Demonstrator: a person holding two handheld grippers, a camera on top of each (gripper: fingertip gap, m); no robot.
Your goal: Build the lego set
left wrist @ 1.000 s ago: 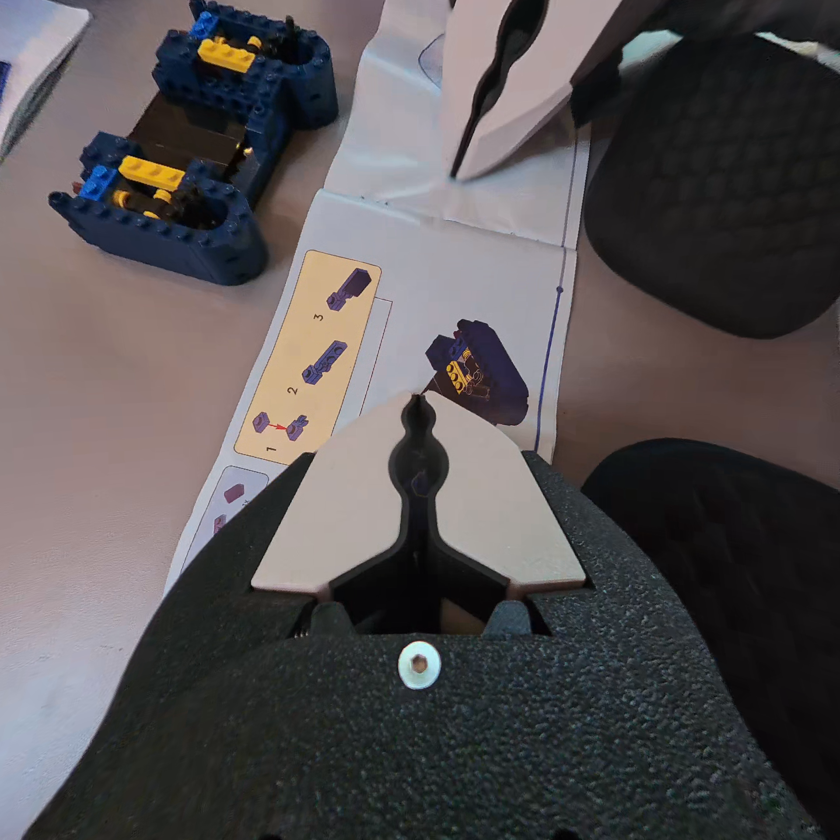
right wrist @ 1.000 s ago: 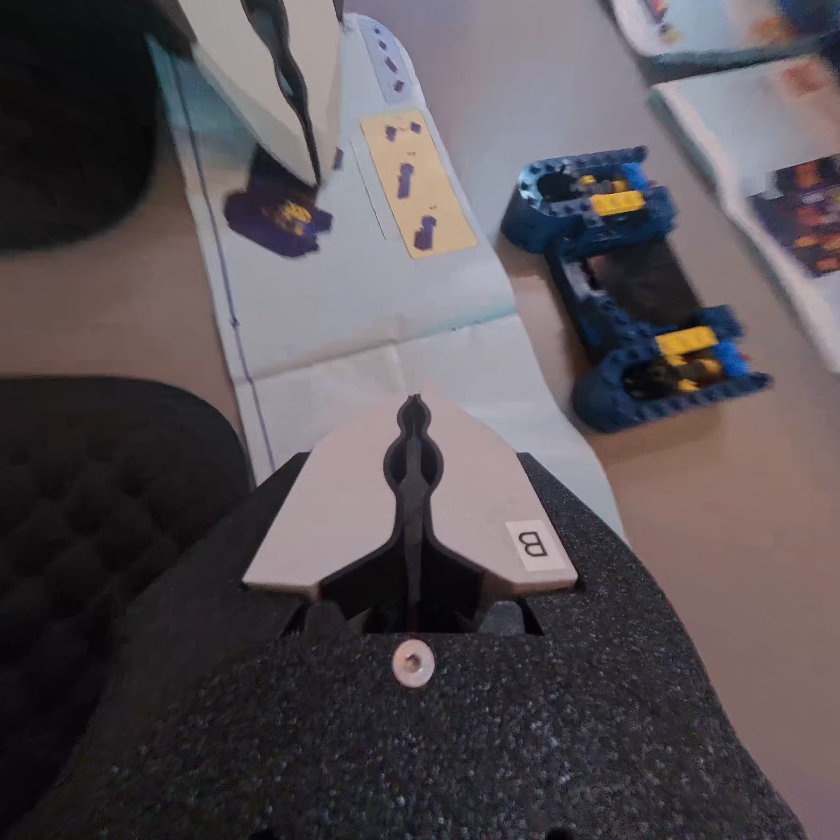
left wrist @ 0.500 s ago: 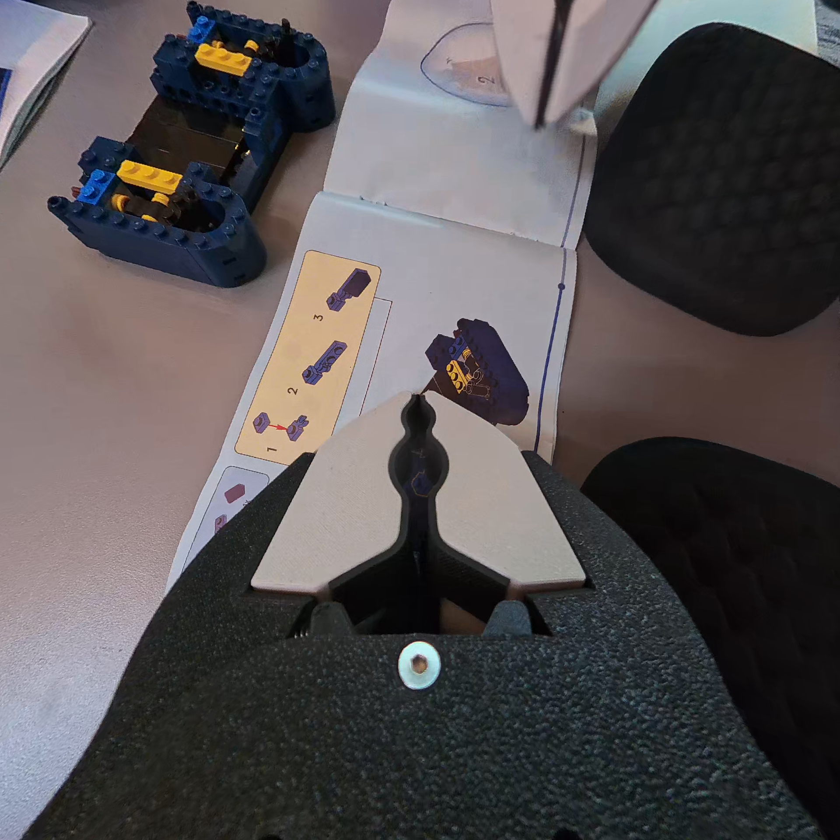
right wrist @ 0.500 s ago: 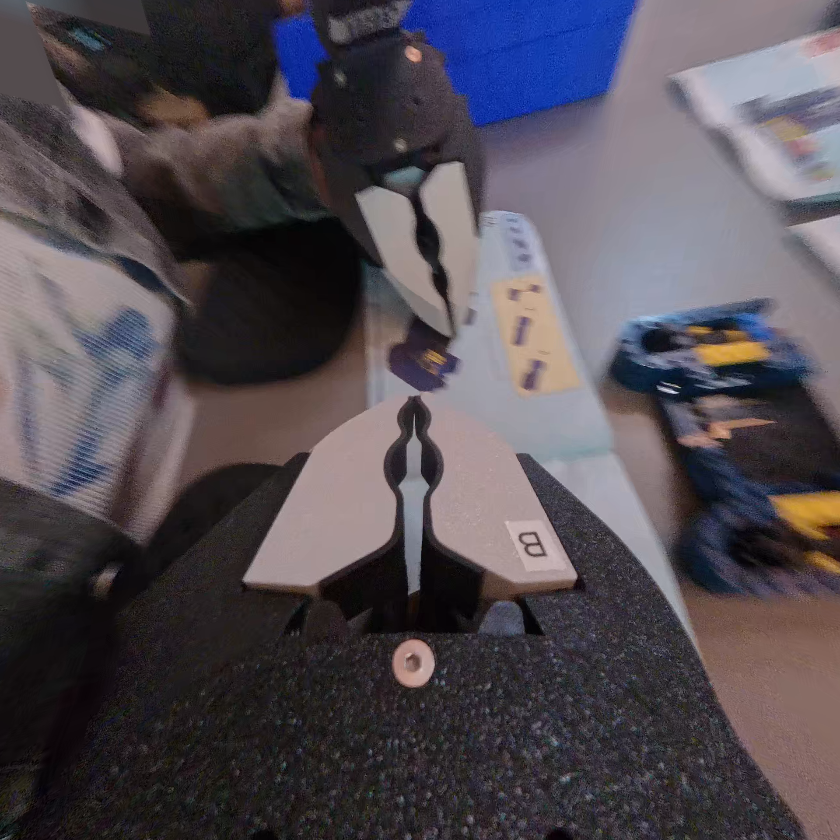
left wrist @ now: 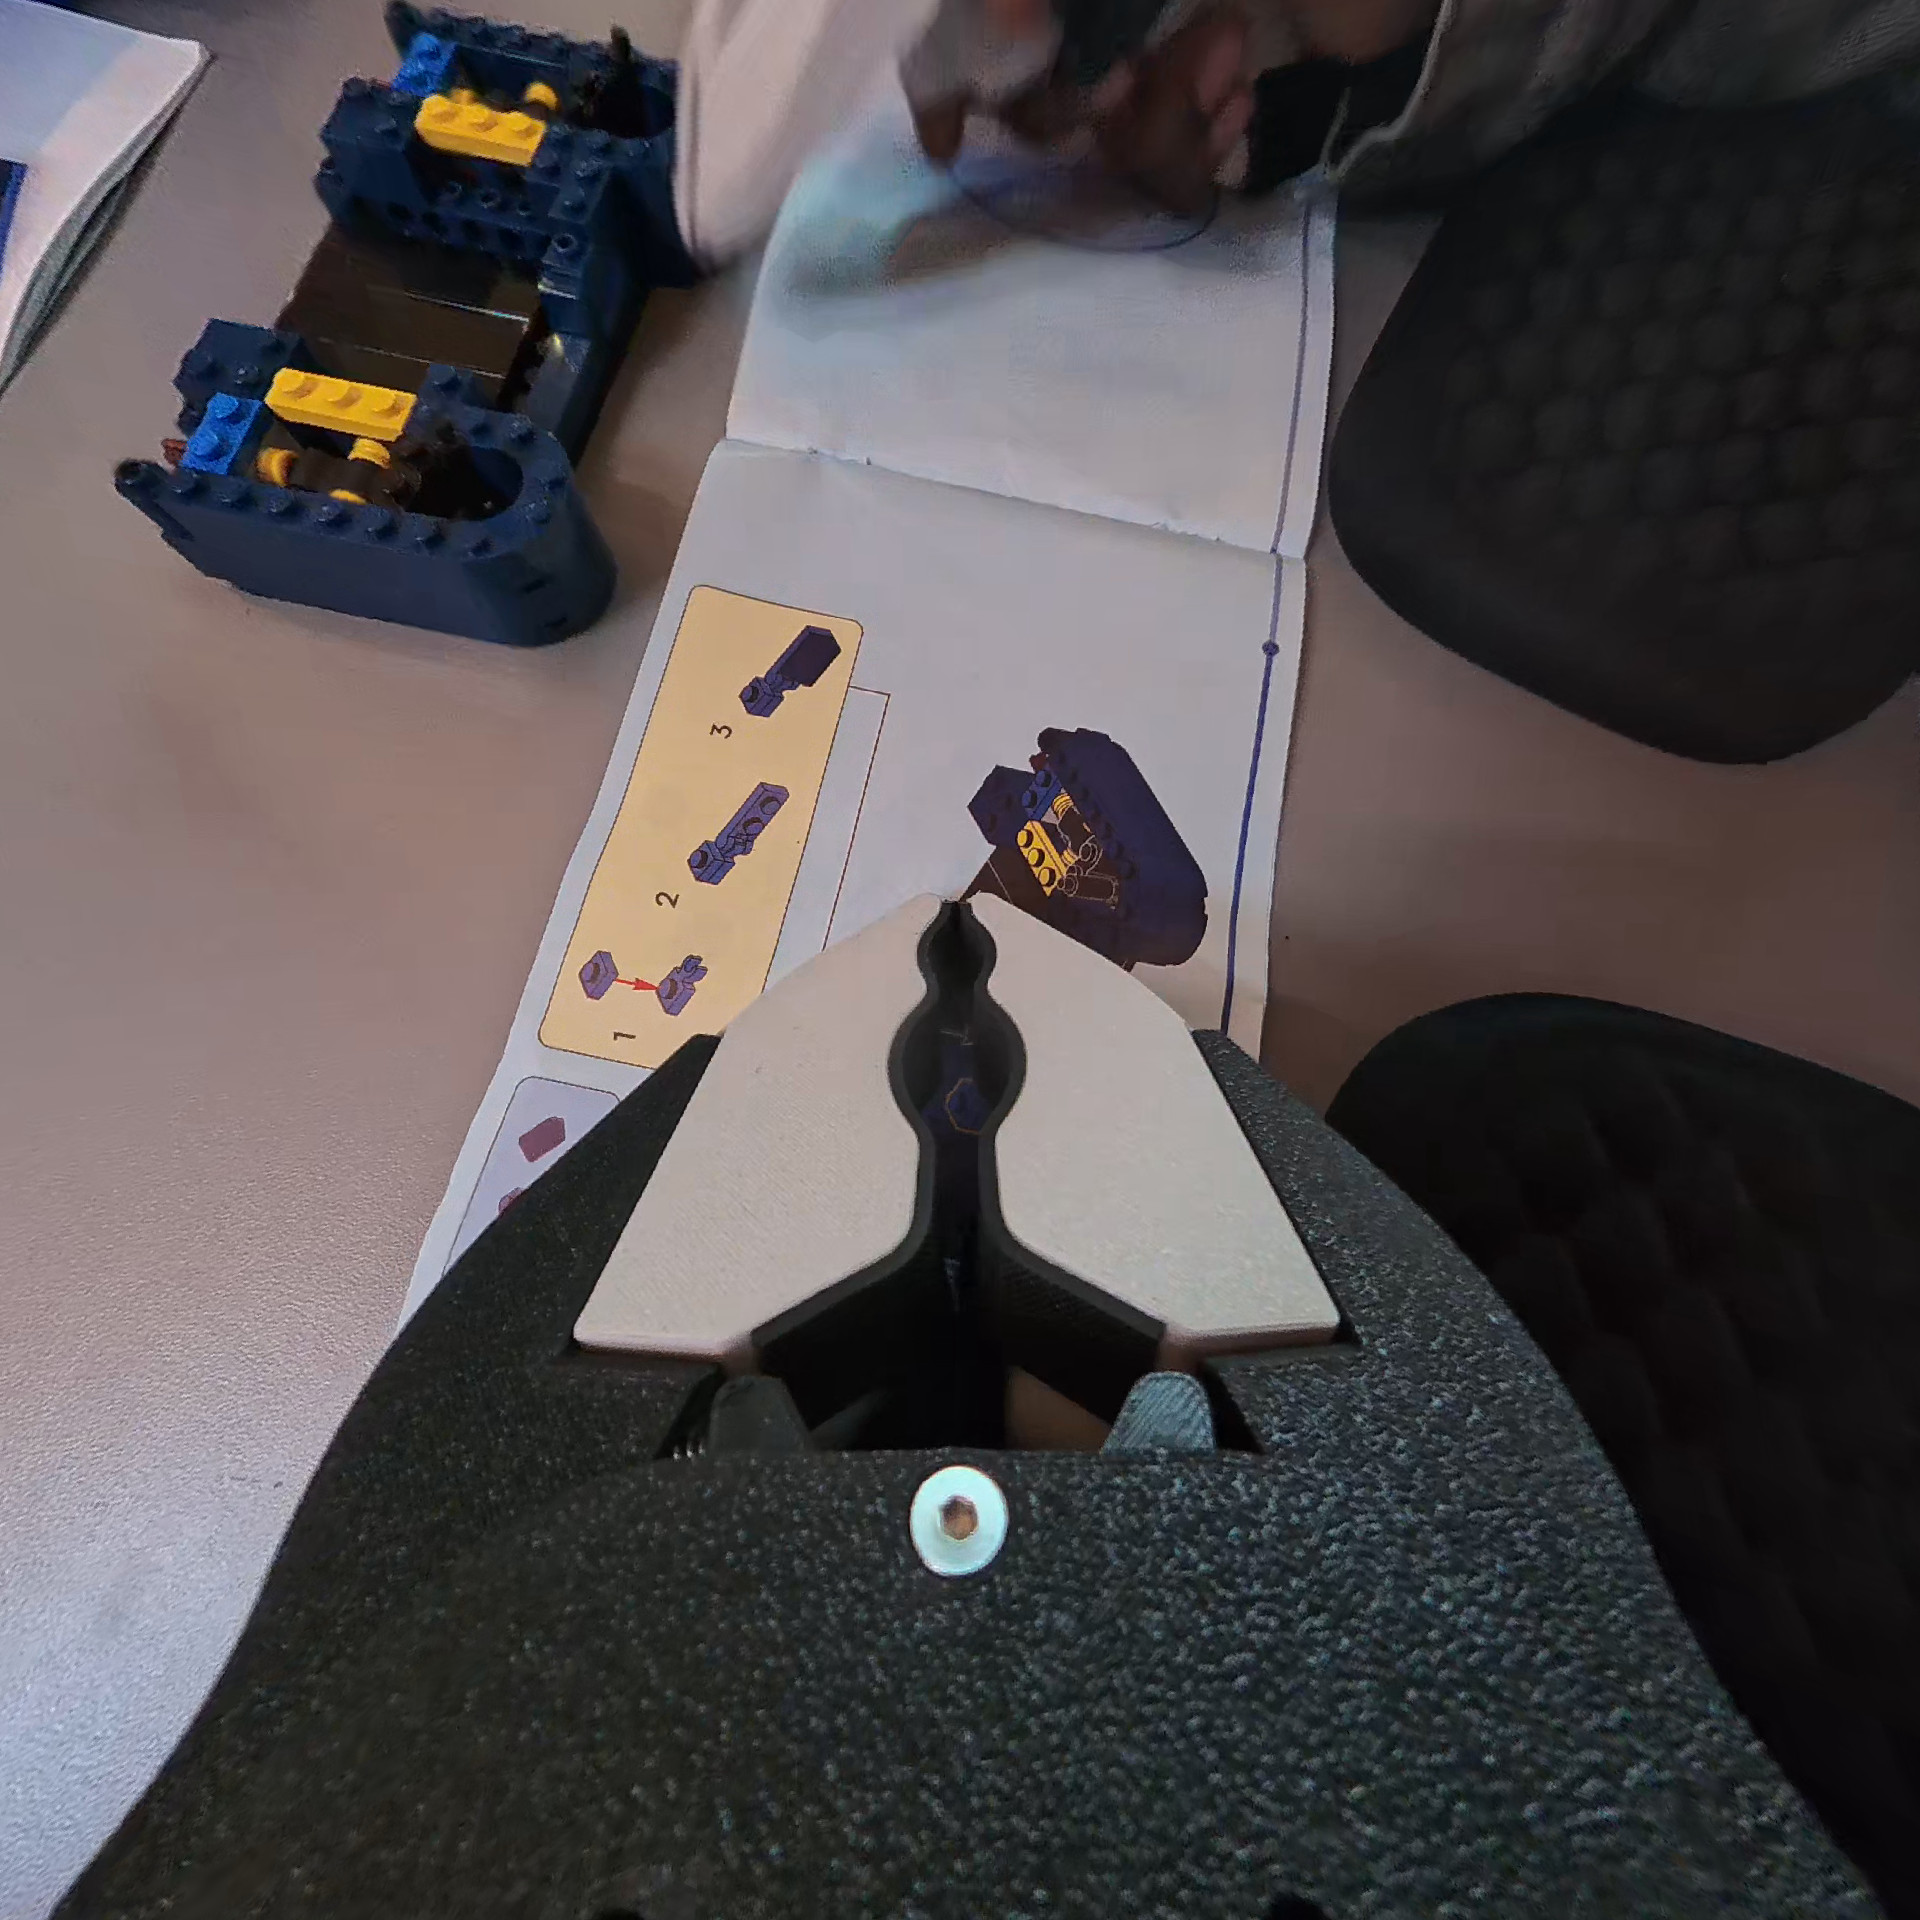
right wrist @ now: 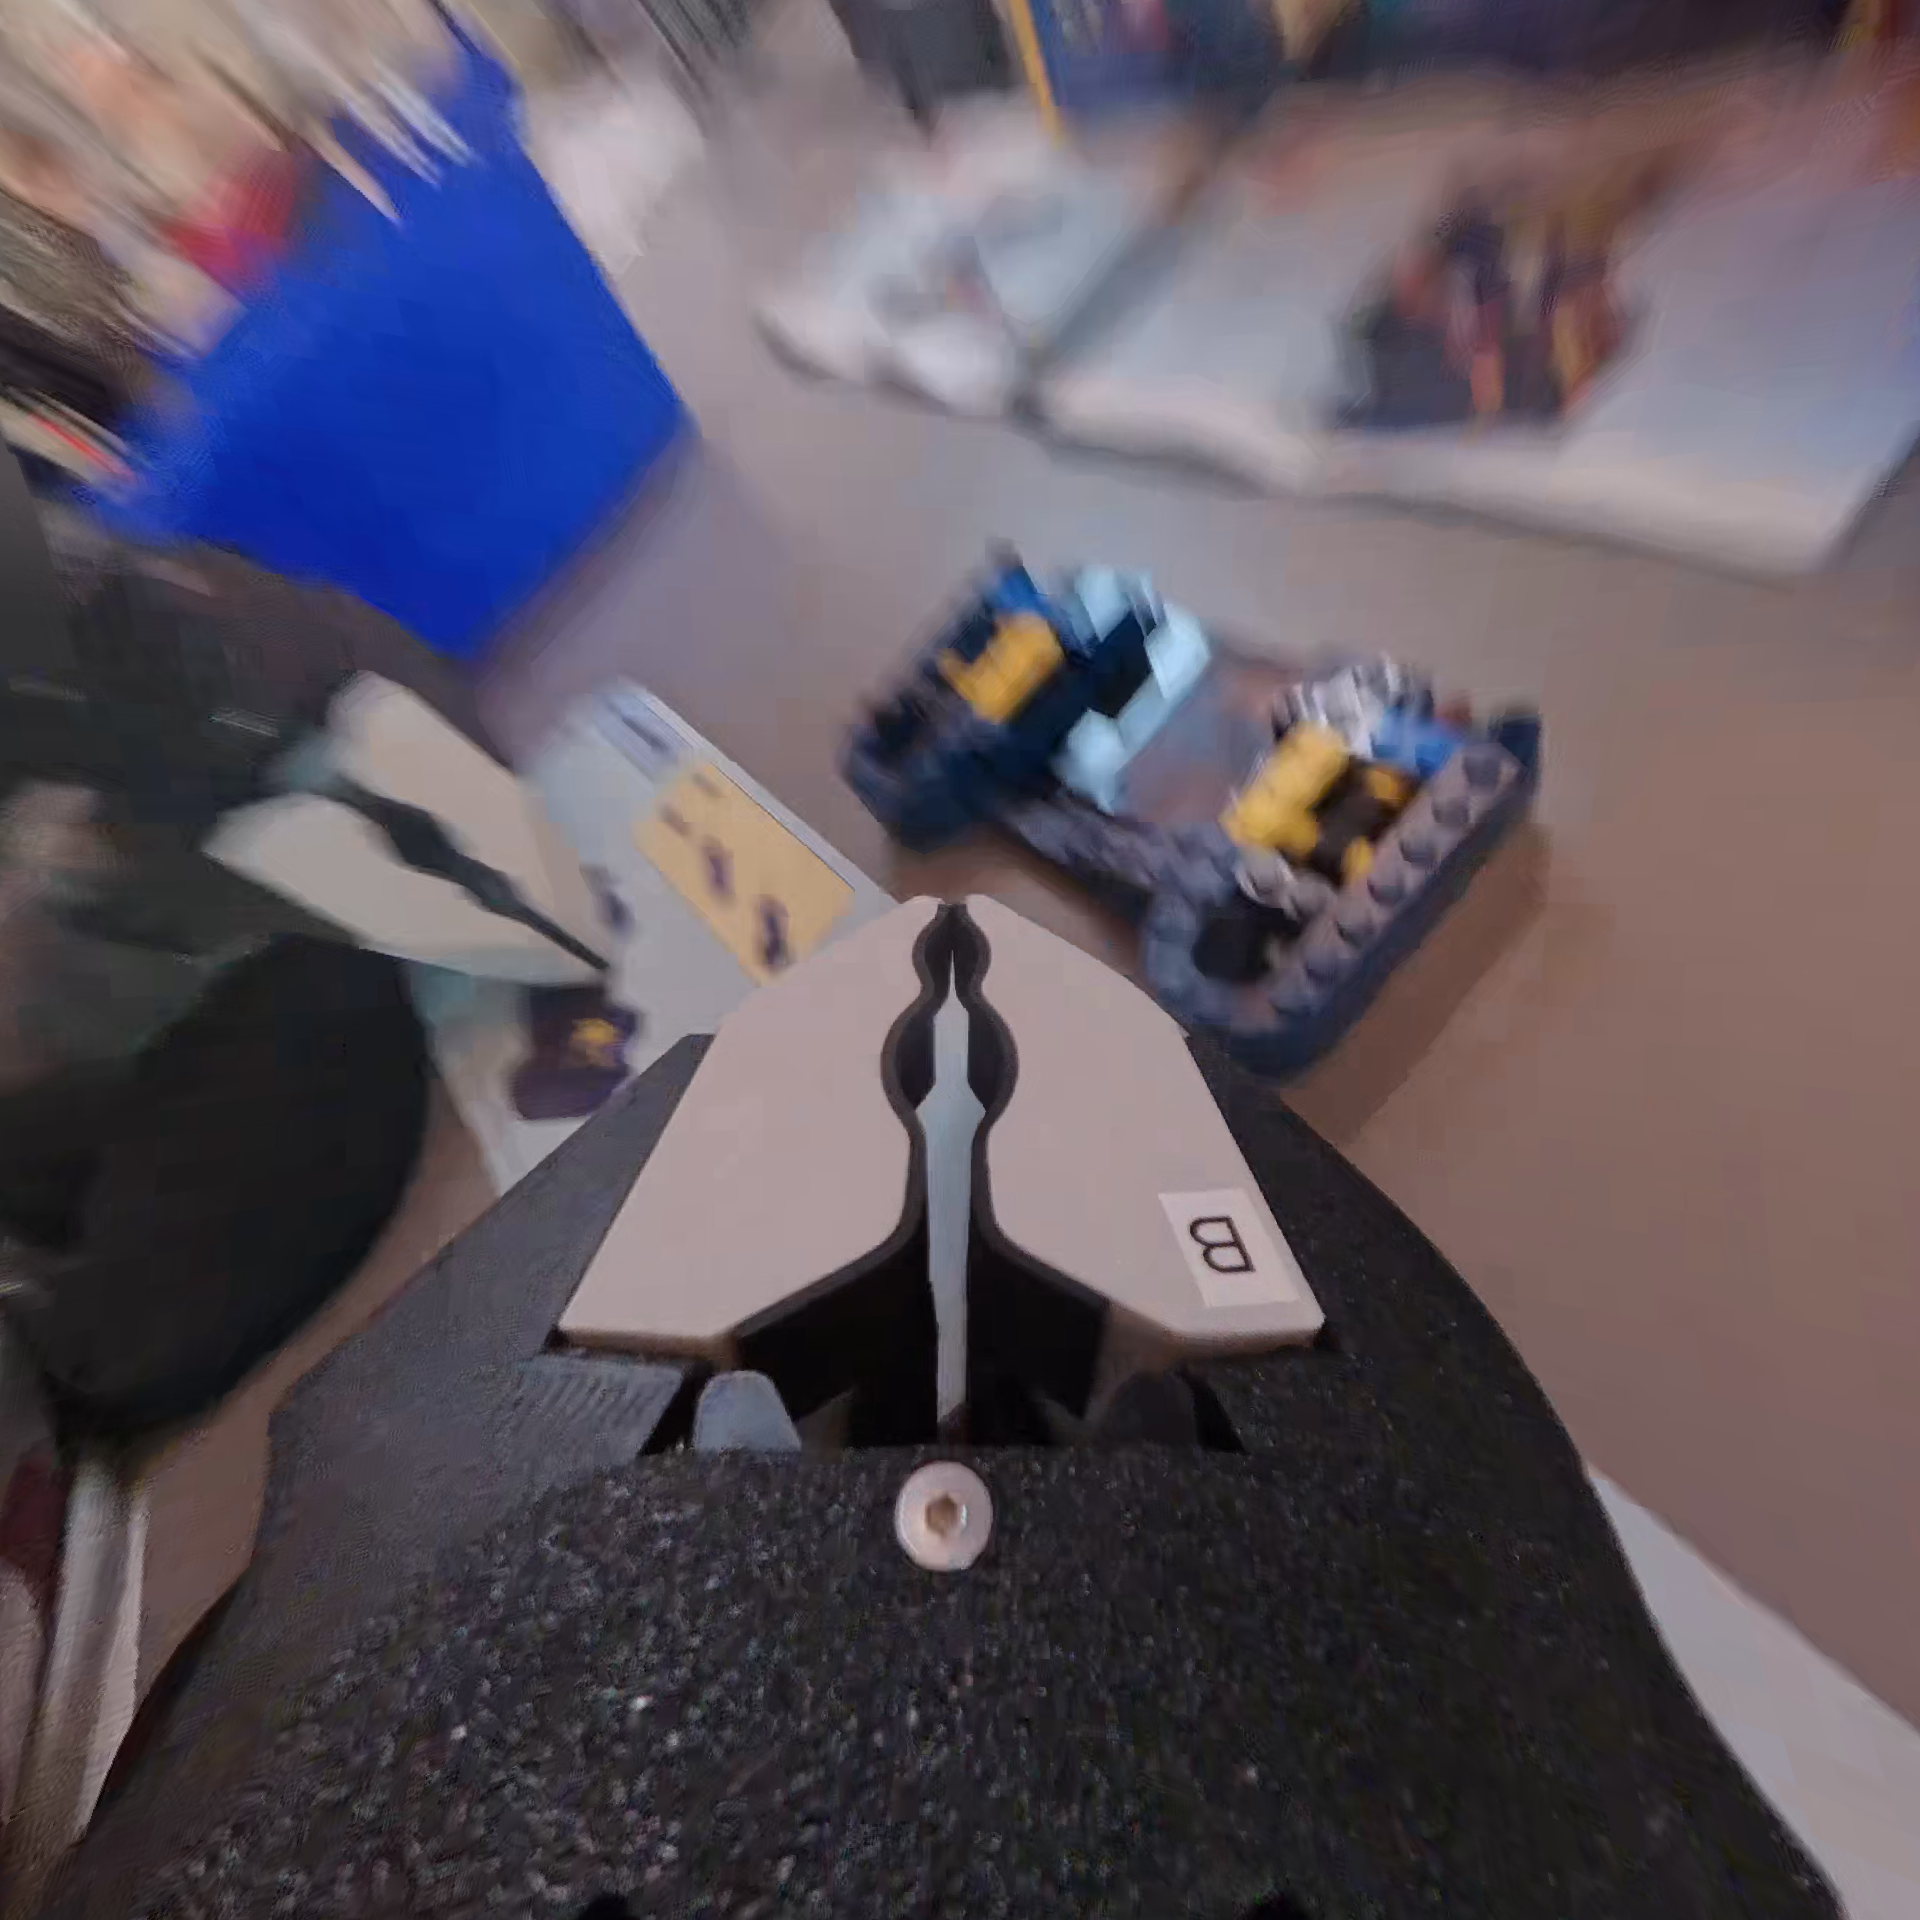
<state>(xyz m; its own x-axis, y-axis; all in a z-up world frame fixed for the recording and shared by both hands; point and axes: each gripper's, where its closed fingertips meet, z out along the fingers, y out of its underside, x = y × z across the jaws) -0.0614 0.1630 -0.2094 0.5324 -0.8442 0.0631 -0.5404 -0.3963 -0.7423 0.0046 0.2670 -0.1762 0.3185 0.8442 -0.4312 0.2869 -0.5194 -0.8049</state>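
My left gripper point(left wrist: 951, 906) is shut with nothing between its fingertips, and it hovers low over a folded paper instruction sheet point(left wrist: 997, 582) lying on the table. A dark blue brick model point(left wrist: 395, 364) with yellow bricks sits on the table to its far left. My right gripper point(right wrist: 951, 909) is also shut with nothing between its tips. It is above the near end of the sheet point(right wrist: 727, 862), and the brick model point(right wrist: 1195, 821) lies just ahead on the right. The right wrist view is blurred by motion. The left gripper point(right wrist: 416, 842) shows at its left.
Two black cushioned pads point(left wrist: 1631, 436) point(left wrist: 1662, 1299) lie right of the sheet. A blurred hand and sleeve point(left wrist: 1143, 94) are at the far end. A blue box point(right wrist: 416, 395) stands behind, and open booklets point(right wrist: 1455, 343) lie at the back. Another booklet's corner point(left wrist: 73, 156) is far left. My hands' fingertips stand some 12 cm from each other.
My right gripper has lifted off the far end of the sheet and swung round fast toward the brick model. The left gripper has stayed in place. Both stayed shut.
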